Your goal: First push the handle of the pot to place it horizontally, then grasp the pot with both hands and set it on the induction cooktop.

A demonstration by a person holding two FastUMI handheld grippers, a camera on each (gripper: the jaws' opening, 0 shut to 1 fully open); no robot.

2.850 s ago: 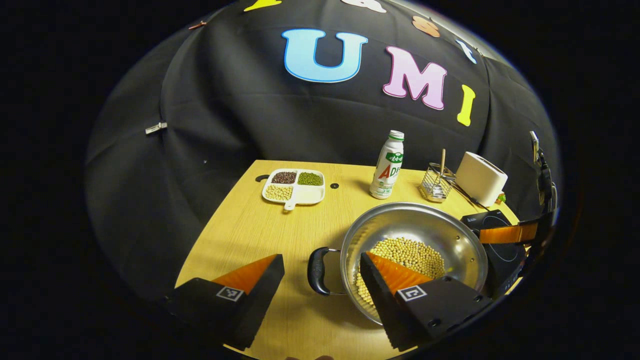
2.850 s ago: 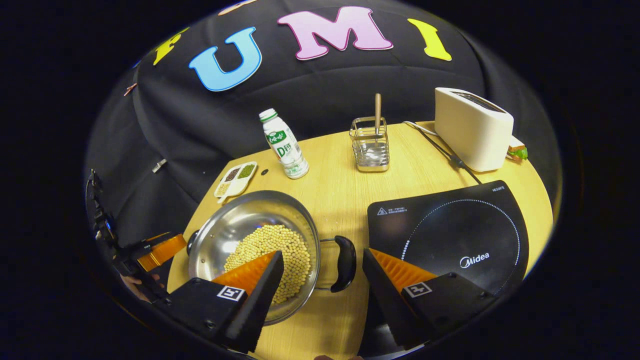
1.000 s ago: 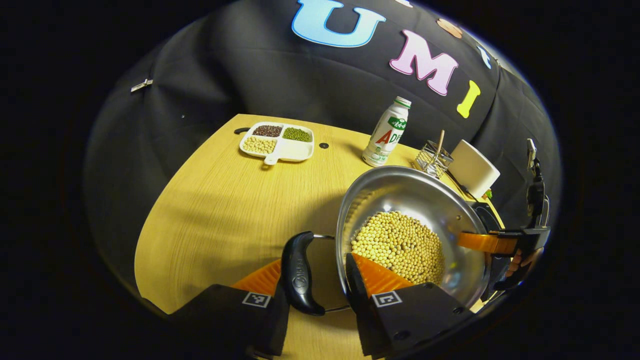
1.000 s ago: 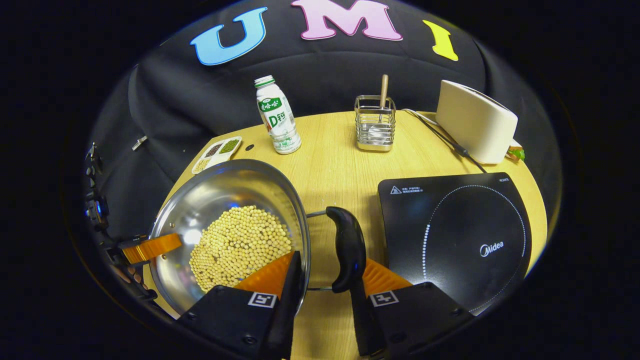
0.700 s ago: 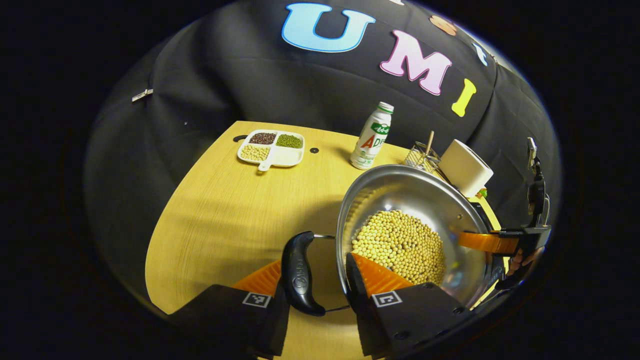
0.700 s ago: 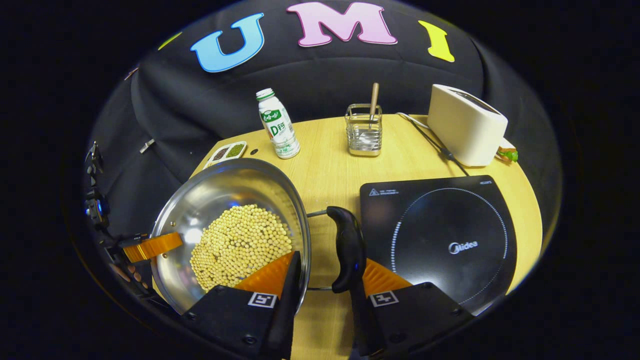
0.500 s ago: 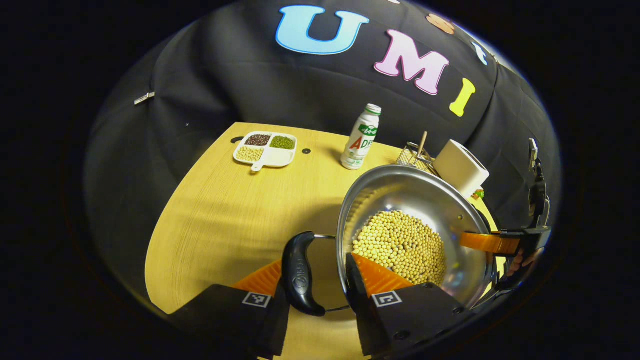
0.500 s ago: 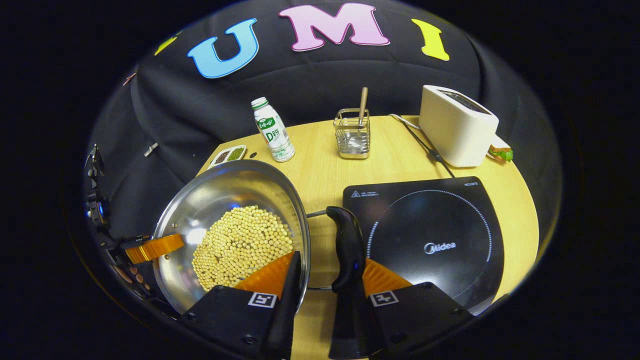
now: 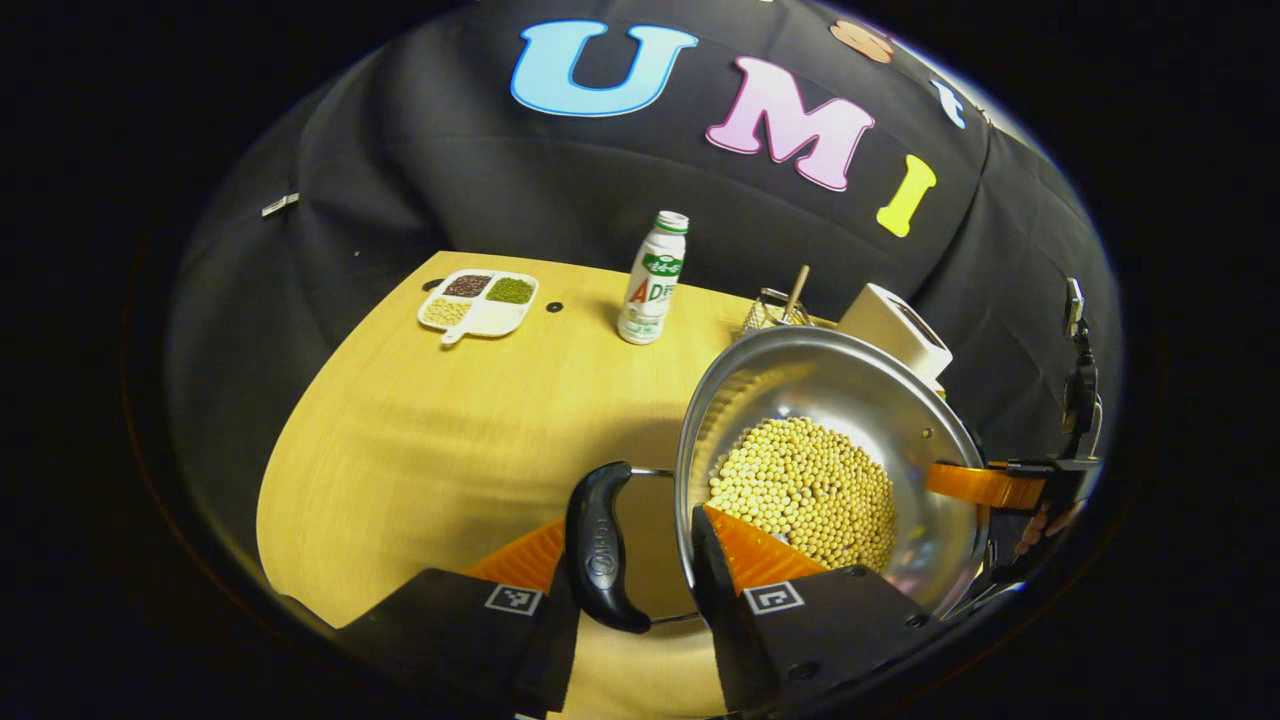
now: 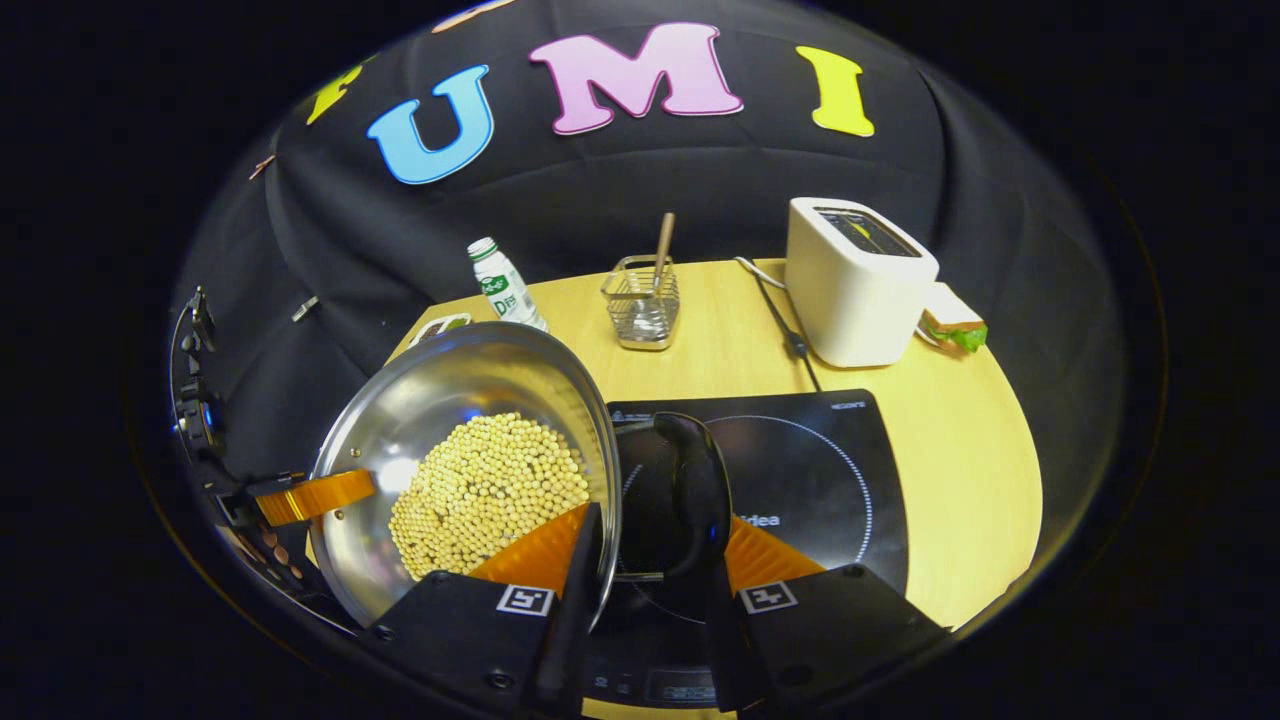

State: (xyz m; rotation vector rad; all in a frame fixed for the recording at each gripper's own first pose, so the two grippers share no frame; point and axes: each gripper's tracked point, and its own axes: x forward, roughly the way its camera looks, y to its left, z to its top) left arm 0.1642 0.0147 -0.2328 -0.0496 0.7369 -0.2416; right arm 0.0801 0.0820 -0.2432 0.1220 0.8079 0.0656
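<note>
just changed: the pot (image 9: 830, 460), full of yellow beans (image 9: 805, 490), is off the desk (image 9: 430, 430) and has been carried sideways; in the right gripper view its right handle (image 10: 690, 495) now hangs over the cooktop (image 10: 810, 470), where half a second ago bare desk lay under it.
meaning: judged from this, the handles already lie level and the two-handed lift is done; what is left is centring the pot over the ring and lowering it.
left claw: the left claw (image 9: 625, 560) is closed on the pot's left handle (image 9: 598, 548), one orange finger on each side of the black grip.
pot: held up between both claws, rim about level, beans heaped in the middle and none spilled that i can see.
right claw: the right claw (image 10: 650, 550) grips the right handle the same way; it also shows in the left gripper view past the far rim (image 9: 985, 485), with a hand behind it.
against earlier frames: about three seconds ago both claws stood open beside the handles and the pot sat on the desk left of the cooktop; since then the bottle (image 9: 652, 280), bean tray (image 9: 478, 300) and toaster (image 10: 855, 280) have slid leftward in both views as the claws moved right.
risk: a tilt while lowering could roll the beans to one side.
</note>
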